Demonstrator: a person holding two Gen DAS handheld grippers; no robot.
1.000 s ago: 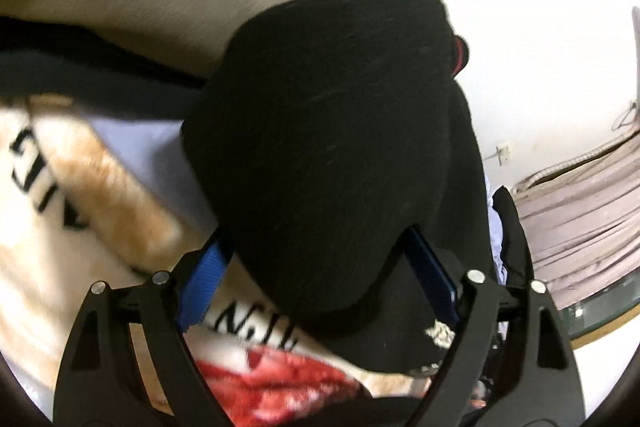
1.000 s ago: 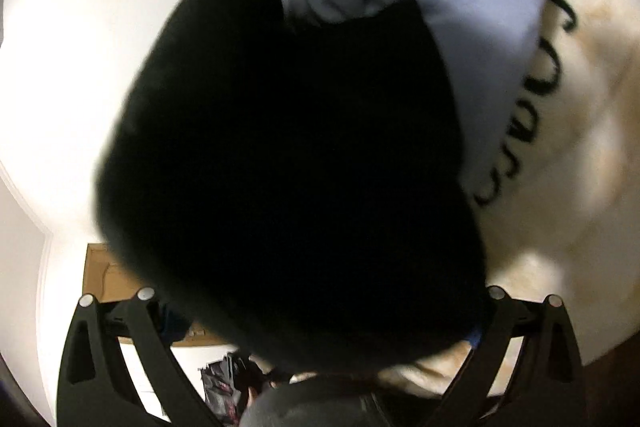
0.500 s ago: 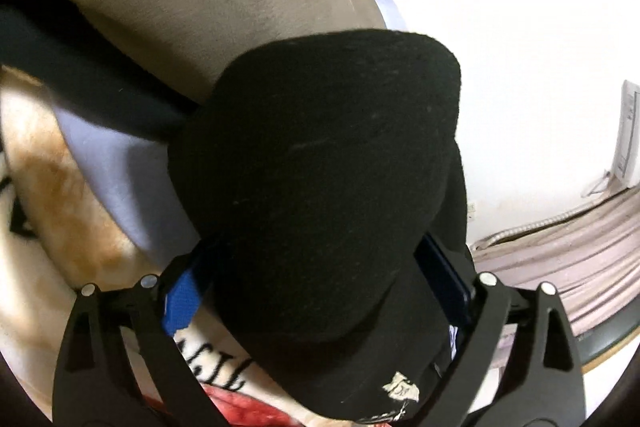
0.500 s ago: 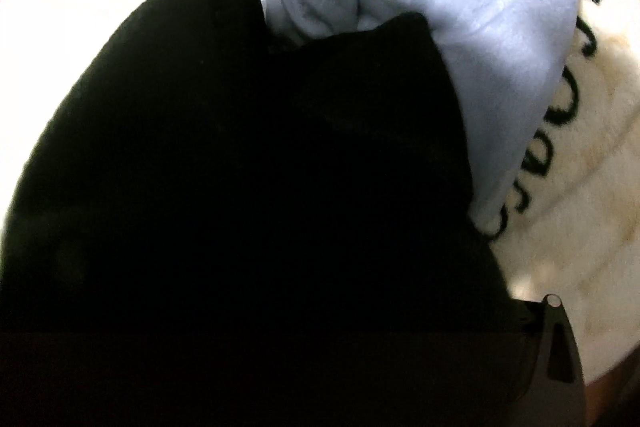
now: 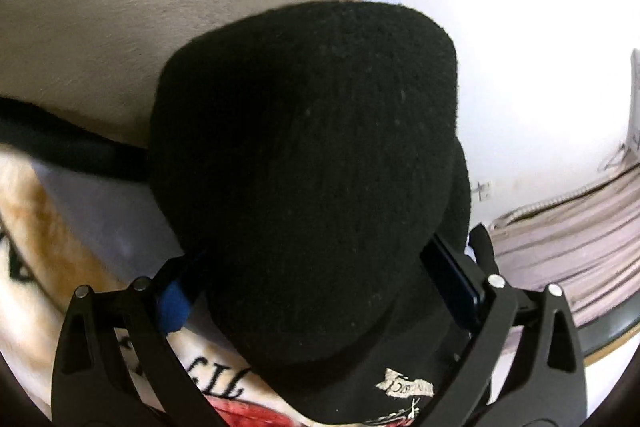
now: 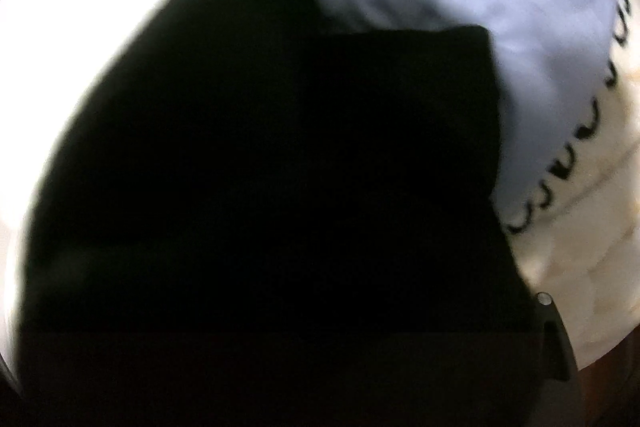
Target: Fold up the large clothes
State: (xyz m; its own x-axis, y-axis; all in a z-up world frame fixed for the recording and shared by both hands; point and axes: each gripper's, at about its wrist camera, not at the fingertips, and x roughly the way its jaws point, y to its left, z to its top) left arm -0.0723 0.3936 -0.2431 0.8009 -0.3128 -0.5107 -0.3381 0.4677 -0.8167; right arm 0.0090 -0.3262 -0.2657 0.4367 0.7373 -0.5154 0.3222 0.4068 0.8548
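Note:
A thick black knitted garment [image 5: 304,147] bulges up between the fingers of my left gripper [image 5: 316,267]. Its jaws are opening, and the blue pads [image 5: 174,303] flank the bundle on either side. Under it lies black cloth with a white label [image 5: 404,387]. In the right wrist view the same black garment [image 6: 260,167] covers most of the picture and hides my right gripper [image 6: 304,315]. Only the outer edge of its right finger [image 6: 554,335] shows, so its jaws cannot be read.
A tan cloth [image 5: 140,7] fills the upper left. A light blue garment [image 6: 500,7] lies on a cream blanket with black lettering [image 6: 580,207] and a red print [image 5: 248,411]. Striped pinkish bedding [image 5: 568,235] sits at the right below a white wall [image 5: 500,7].
My left gripper's fingers have spread wider around the black bundle, and the tan cloth now fills more of its view. In the right wrist view the black garment has come to cover the left finger.

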